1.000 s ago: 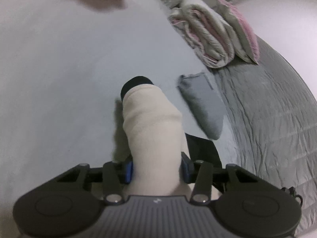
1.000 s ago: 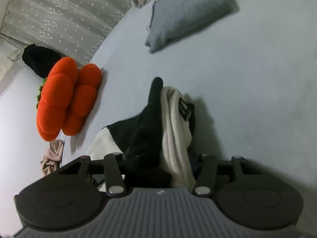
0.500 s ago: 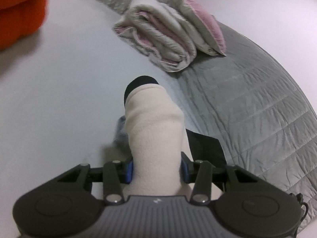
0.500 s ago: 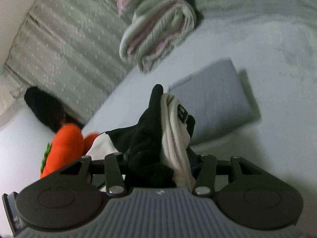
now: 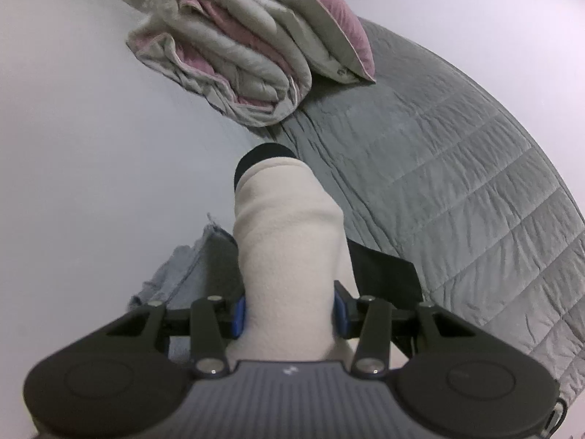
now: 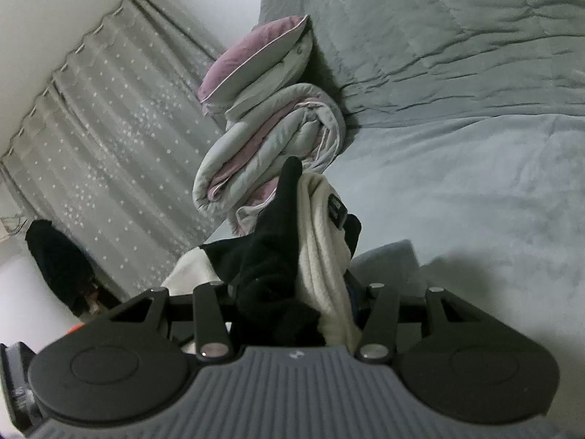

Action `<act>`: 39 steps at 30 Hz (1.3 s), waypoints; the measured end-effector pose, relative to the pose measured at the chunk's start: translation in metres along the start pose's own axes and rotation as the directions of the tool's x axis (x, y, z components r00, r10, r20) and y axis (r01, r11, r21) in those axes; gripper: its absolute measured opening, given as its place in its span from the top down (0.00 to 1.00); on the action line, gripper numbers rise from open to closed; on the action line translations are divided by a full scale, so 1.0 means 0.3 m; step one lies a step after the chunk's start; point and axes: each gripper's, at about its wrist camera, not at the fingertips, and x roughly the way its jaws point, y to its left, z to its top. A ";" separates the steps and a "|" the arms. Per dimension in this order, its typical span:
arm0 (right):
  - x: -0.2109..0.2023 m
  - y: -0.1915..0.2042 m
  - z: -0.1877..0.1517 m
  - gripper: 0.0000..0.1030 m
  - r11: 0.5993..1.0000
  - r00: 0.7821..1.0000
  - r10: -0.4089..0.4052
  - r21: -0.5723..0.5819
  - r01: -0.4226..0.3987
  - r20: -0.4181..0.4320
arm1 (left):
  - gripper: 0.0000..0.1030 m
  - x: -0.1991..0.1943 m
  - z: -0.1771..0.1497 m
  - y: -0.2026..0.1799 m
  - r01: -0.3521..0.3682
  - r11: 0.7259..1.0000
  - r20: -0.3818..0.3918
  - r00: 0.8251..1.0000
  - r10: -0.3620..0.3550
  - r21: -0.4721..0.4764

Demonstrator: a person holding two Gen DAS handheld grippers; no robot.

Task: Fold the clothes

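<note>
Cream-and-black garment is clamped by left gripper and right gripper — both closed tight on bunched cloth; even tension should be kept over grey folded piece, lower left.

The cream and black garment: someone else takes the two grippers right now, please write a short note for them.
Left gripper: shut on the cream and black garment; a thick cream fold with a black edge stands up between its fingers.
Right gripper: shut on the same garment, on bunched black and cream layers.
Things: the garment hangs between both grippers above the light blue sheet. A folded grey-blue piece lies just under it. The rolled quilt and pink pillow lie beyond.
Done: garment gathered and lifted.
Left: probably lay it down and finish folding.
</note>
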 end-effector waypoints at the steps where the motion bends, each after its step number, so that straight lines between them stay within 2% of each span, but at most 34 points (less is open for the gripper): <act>1: 0.004 -0.022 -0.019 0.50 1.000 1.000 -0.004 -0.007 0.004 0.012 | 0.55 0.022 -0.015 0.019 -0.006 1.000 -0.005 1.000 0.006 0.018; 4: 0.073 -0.102 -0.068 0.49 0.998 0.997 -0.055 -0.011 0.054 -0.055 | 0.47 0.078 -0.085 0.111 -0.025 1.000 0.039 0.999 0.025 0.006; 7: 0.091 -0.161 -0.086 0.43 0.999 0.998 0.003 0.041 -0.001 -0.063 | 0.43 0.073 -0.133 0.186 0.060 0.996 0.116 0.992 -0.052 -0.064; 8: 0.088 -0.163 -0.087 0.41 0.999 0.998 0.016 0.040 -0.013 -0.062 | 0.43 0.060 -0.128 0.182 0.055 0.996 0.119 0.992 -0.048 -0.063; 10: 0.076 -0.158 -0.086 0.39 0.999 0.998 0.028 0.038 -0.025 -0.060 | 0.41 0.001 -0.116 0.147 -0.012 1.000 0.178 0.984 0.010 0.007; 13: 0.048 -0.157 -0.065 0.38 0.999 0.999 0.023 0.042 -0.022 -0.041 | 0.39 -0.090 -0.115 0.103 -0.092 0.988 0.295 0.954 0.052 0.122; 17: 0.001 -0.187 -0.011 0.37 0.997 0.999 0.025 0.070 -0.027 0.037 | 0.43 -0.132 -0.113 0.076 -0.126 0.977 0.337 0.939 0.062 0.170; 20: -0.040 -0.179 0.011 0.39 0.999 0.993 0.035 0.036 -0.040 0.112 | 0.55 -0.126 -0.110 0.054 -0.110 0.974 0.340 0.940 0.037 0.199; 21: -0.046 -0.165 0.012 0.47 0.999 0.991 0.043 0.010 -0.045 0.125 | 0.58 -0.119 -0.110 0.044 -0.104 0.971 0.336 0.941 0.026 0.215; 24: -0.035 -0.120 -0.007 0.59 0.993 0.990 0.098 -0.075 -0.091 0.104 | 0.67 -0.098 -0.127 0.033 -0.081 0.963 0.309 0.951 -0.003 0.257; 26: -0.015 -0.091 -0.031 0.64 0.986 0.991 0.109 -0.137 -0.097 0.080 | 0.67 -0.072 -0.136 0.029 -0.088 0.954 0.285 0.959 0.003 0.287; 29: 0.008 -0.076 -0.059 0.67 0.971 0.996 0.070 -0.235 -0.053 0.062 | 0.67 -0.038 -0.155 0.042 -0.128 0.938 0.261 0.964 0.043 0.321; 30: 0.028 -0.086 -0.064 0.76 0.968 0.998 0.038 -0.251 -0.024 0.049 | 0.70 -0.029 -0.163 0.049 -0.141 0.933 0.259 0.964 0.054 0.331; 32: 0.063 -0.126 -0.075 0.84 0.969 1.000 -0.018 -0.245 0.022 0.018 | 0.74 -0.016 -0.176 0.057 -0.165 0.921 0.259 0.963 0.073 0.354; 35: 0.074 -0.166 -0.078 0.85 0.975 1.000 -0.026 -0.219 0.027 0.010 | 0.74 -0.018 -0.175 0.047 -0.176 0.915 0.265 0.961 0.080 0.364; 39: 0.054 -0.151 -0.068 0.84 0.976 0.999 -0.028 -0.216 0.032 0.020 | 0.73 -0.032 -0.171 0.042 -0.177 0.919 0.261 0.962 0.084 0.353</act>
